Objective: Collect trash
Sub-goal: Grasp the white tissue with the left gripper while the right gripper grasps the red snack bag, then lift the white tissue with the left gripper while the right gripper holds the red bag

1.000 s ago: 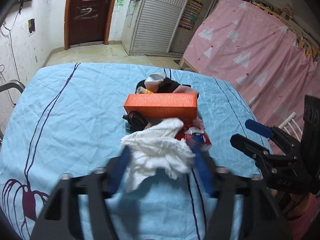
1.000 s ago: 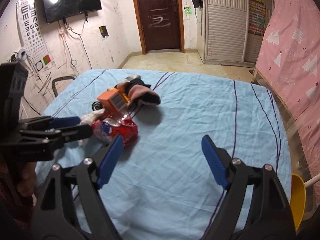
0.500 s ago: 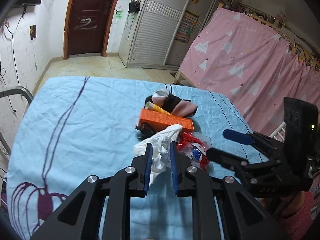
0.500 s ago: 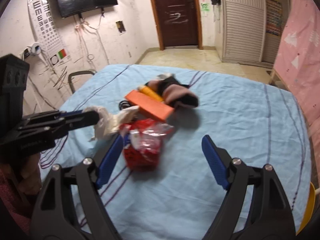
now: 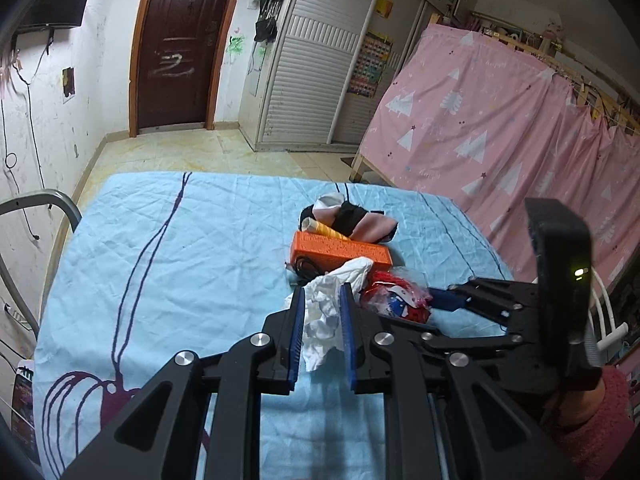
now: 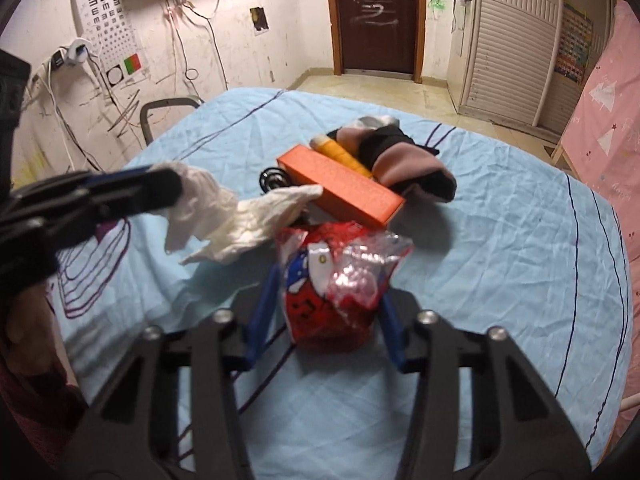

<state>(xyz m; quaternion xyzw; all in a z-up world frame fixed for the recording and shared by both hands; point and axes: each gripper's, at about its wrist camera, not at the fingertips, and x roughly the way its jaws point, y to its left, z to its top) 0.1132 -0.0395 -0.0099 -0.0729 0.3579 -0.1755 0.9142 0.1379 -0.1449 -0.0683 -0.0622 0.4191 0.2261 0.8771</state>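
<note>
Here, the white tissue is pinched between the nearly closed jaws of the left gripper and is lifted just above the blue sheet. The red wrapper is found between the closing jaws of the right gripper, on the sheet. Just behind, an orange box and dark clothes are laid.
</note>
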